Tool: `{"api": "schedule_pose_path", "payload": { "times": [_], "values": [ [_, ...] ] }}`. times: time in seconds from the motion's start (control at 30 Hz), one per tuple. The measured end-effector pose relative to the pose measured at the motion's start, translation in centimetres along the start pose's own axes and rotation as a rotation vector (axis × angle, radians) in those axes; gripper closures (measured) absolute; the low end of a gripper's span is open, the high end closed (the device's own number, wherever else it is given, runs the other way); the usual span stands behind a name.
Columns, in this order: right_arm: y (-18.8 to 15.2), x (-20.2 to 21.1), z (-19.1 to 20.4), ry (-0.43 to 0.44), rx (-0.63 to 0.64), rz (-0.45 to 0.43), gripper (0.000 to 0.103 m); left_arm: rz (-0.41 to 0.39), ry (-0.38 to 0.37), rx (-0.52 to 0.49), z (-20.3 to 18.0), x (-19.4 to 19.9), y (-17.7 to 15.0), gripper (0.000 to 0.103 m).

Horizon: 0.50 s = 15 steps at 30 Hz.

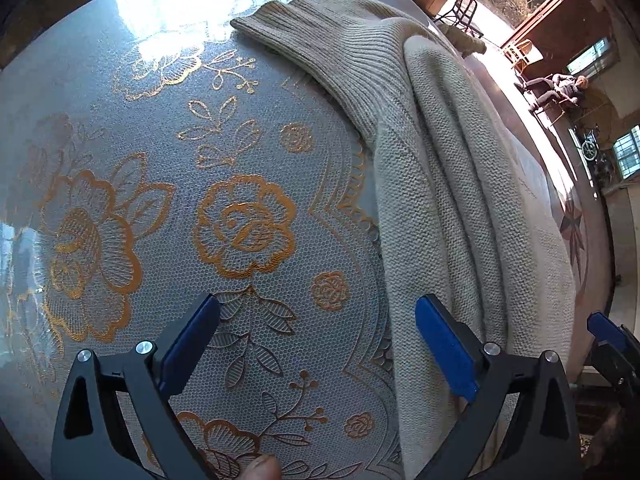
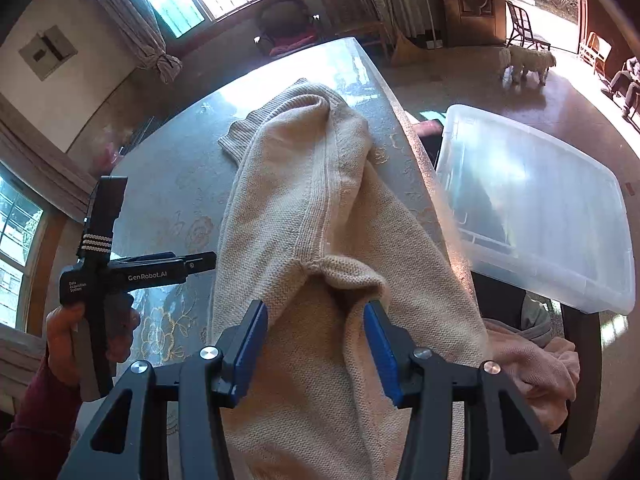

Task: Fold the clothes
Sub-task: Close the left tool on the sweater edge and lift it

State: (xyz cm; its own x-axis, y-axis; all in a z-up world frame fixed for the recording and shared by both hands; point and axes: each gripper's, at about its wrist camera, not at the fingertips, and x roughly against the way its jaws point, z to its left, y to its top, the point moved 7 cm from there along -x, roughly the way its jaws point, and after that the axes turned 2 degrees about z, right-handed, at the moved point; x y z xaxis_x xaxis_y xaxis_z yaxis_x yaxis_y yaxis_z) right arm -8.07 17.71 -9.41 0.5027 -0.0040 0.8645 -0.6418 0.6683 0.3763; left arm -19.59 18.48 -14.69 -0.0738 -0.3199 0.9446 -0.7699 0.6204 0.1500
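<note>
One cream sweater (image 2: 320,208) lies bunched along the table (image 1: 120,128) edge nearest the one clear plastic bin (image 2: 532,216). Left gripper (image 1: 316,344) is spread wide over bare tablecloth beside the sweater, holding nothing. Right gripper (image 2: 316,344) pinches a sweater fold.

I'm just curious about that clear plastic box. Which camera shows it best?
The right wrist view. There the clear plastic box fills the right side, lid on, beside the table that carries the beige sweater. The left wrist view does not show the box at all, only the sweater and the patterned table cover.
</note>
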Motion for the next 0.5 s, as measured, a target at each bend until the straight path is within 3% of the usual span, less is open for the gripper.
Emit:
{"api": "schedule_pose_path", "payload": {
  "times": [0.2,0.33,0.4,0.5],
  "values": [
    [0.0,0.1,-0.3,0.006,-0.001,-0.014,0.052,0.016,-0.081,0.001,0.8,-0.1,-0.3,0.0],
    [0.2,0.3,-0.2,-0.002,0.02,-0.015,0.052,0.005,-0.018,-0.032,0.8,-0.5,0.0,0.0],
    [0.6,0.4,-0.3,-0.019,0.03,-0.029,0.051,-0.001,0.008,-0.03,0.6,-1.2,1.6,0.0],
    [1.9,0.6,-0.7,-0.085,0.05,-0.045,0.051,-0.002,0.027,-0.038,0.4,-1.6,2.7,0.0]
  ]
}}
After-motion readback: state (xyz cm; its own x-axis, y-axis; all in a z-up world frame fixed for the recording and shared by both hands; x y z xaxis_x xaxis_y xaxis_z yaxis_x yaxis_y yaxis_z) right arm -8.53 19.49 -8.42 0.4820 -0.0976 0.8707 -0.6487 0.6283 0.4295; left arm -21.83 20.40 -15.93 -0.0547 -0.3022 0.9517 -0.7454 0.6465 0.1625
